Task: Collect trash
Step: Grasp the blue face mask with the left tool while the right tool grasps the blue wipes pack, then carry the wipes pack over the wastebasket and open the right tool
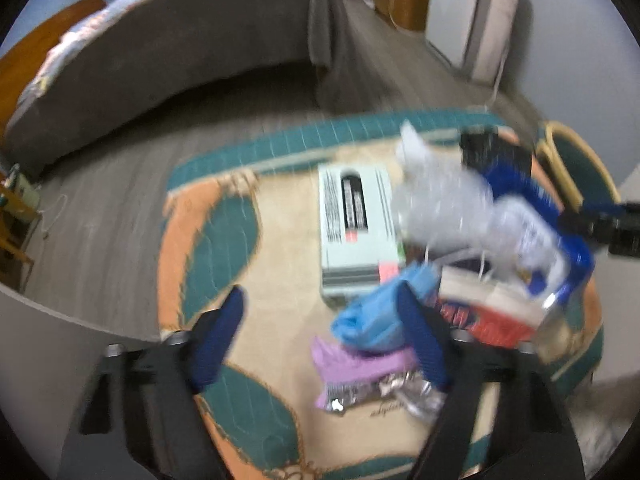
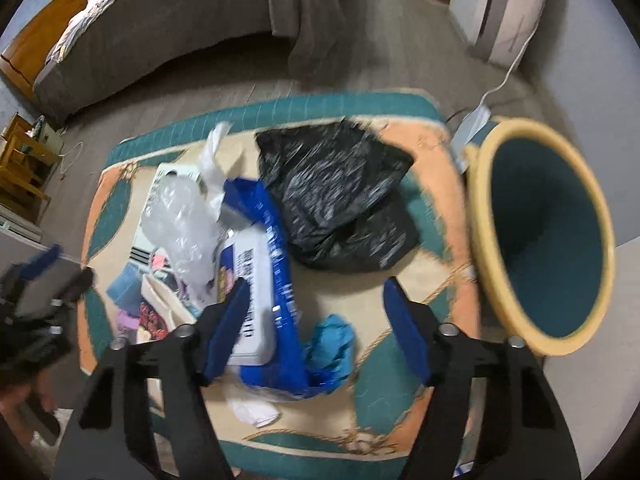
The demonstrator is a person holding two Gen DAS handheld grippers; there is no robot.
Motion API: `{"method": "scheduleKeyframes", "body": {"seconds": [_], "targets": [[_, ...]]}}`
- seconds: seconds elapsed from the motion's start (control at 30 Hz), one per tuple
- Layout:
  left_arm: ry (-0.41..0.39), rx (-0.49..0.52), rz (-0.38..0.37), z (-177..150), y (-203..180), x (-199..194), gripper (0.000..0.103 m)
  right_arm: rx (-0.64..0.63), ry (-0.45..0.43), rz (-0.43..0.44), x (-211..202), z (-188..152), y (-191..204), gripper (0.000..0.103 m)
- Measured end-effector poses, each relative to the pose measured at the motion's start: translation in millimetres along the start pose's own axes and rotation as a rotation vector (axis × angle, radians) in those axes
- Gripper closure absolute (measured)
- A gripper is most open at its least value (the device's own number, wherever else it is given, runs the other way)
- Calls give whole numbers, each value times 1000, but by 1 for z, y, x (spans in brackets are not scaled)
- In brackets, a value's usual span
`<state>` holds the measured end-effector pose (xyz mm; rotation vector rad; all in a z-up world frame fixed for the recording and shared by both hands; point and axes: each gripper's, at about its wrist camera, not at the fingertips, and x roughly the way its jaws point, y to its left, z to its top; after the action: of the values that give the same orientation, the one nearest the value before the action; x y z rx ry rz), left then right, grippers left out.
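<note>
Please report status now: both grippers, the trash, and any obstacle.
Left gripper open, empty, over trash pile. Right gripper open, empty, above blue wrapper. Bin tilted at rug's right edge. Black bag between pile and bin.

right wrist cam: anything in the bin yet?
No. The bin lies tipped with its mouth toward the camera, and only its bare teal inside shows; the black bag and other trash sit on the rug.
</note>
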<state>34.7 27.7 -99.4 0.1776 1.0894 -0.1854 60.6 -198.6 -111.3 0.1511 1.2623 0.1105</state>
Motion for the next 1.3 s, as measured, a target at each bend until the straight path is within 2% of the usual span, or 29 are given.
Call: {"method": "scheduleKeyframes", "body": {"seconds": [0.1, 0.2, 0.23, 0.27, 0.3, 0.33, 0.37, 0.43, 0.53, 0.67, 0.8, 0.87, 0.97, 1.07, 1.17, 1.3], "targets": [[42, 43, -70, -6, -7, 10, 38, -21, 50, 15, 13, -1, 7, 45], [73, 119, -59, -10, -21, 21, 46, -23, 78, 32, 19, -3, 11, 45], [88, 127, -63, -11, -23, 25, 53, -20, 84, 39, 20, -3, 12, 48], [96, 130, -67, -12, -24, 27, 61, -22, 84, 42, 20, -4, 12, 55], [103, 133, -78, -13, -25, 29, 64, -23, 82, 51, 19, -4, 13, 71], [104, 138, -84, -13, -26, 29, 68, -19, 76, 66, 16, -4, 13, 77], [102, 146, -88, -13, -27, 28, 76, -16, 70, 80, 13, -4, 12, 81], [96, 156, -98, -12, -29, 23, 84, -7, 53, 105, 3, -4, 11, 90], [61, 144, -98, -10, -26, 11, 89, -1, 23, 114, -15, -5, 8, 95], [-18, 135, -78, -2, -24, -14, 90, -77, -71, 54, -53, -3, 15, 95], [-151, 56, -107, 13, -18, -57, 90, -80, -172, 56, -89, 2, 5, 95], [-211, 59, -108, 20, -24, -76, 90, -62, -223, 56, -107, 7, -5, 95], [-291, 99, -89, 36, -41, -99, 90, -58, -292, -3, -124, 15, -25, 95], [-306, 114, -149, 57, -65, -105, 90, 8, -338, -16, -133, 27, -56, 95], [-304, 186, -178, 74, -107, -101, 90, 97, -364, -48, -135, 35, -97, 95], [-252, 273, -253, 97, -172, -69, 90, 219, -348, -105, -119, 41, -154, 95]]}}
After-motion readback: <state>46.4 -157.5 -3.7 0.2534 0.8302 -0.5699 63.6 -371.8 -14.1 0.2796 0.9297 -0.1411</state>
